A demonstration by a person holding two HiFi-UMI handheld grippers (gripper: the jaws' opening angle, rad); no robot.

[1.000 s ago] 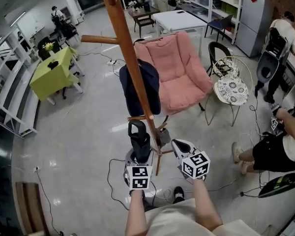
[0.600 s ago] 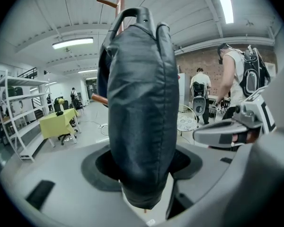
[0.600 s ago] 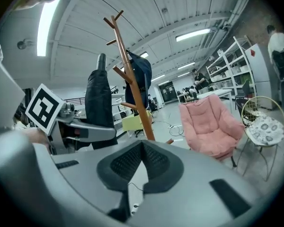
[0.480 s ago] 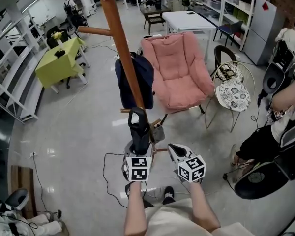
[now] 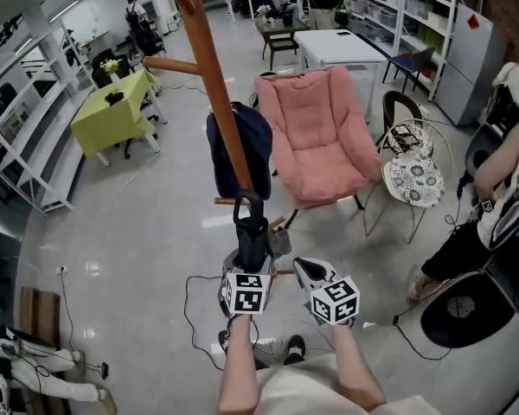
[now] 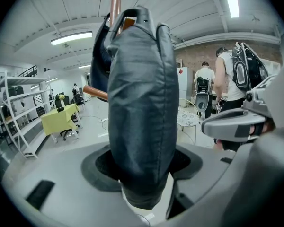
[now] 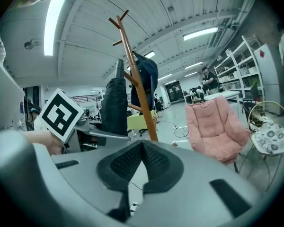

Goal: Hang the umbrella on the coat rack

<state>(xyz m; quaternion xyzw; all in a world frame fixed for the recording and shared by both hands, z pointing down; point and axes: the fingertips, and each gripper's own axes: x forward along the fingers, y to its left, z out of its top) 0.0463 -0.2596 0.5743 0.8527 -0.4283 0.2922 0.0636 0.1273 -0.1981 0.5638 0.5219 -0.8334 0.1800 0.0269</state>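
We look down on a glossy grey floor [image 5: 147,258]. On it stand the wooden coat rack [image 5: 218,102], a pink armchair [image 5: 316,137] just beyond it, a wire chair [image 5: 413,178] and a yellow-green table [image 5: 112,115]. A black cable [image 5: 189,309] trails near the rack's foot.

No word, brand or number can be read anywhere; the only signs are black-and-white square marker patterns; one set stands on the left cube [image 5: 245,292], part of the left gripper [image 5: 250,258]; another stands on the right cube [image 5: 335,301], part of the right gripper [image 5: 301,267]; they are codes of blocks, not letters; a small red sticker [image 5: 474,22] sits high on the grey cabinet [image 5: 464,67], its print too small to make out.
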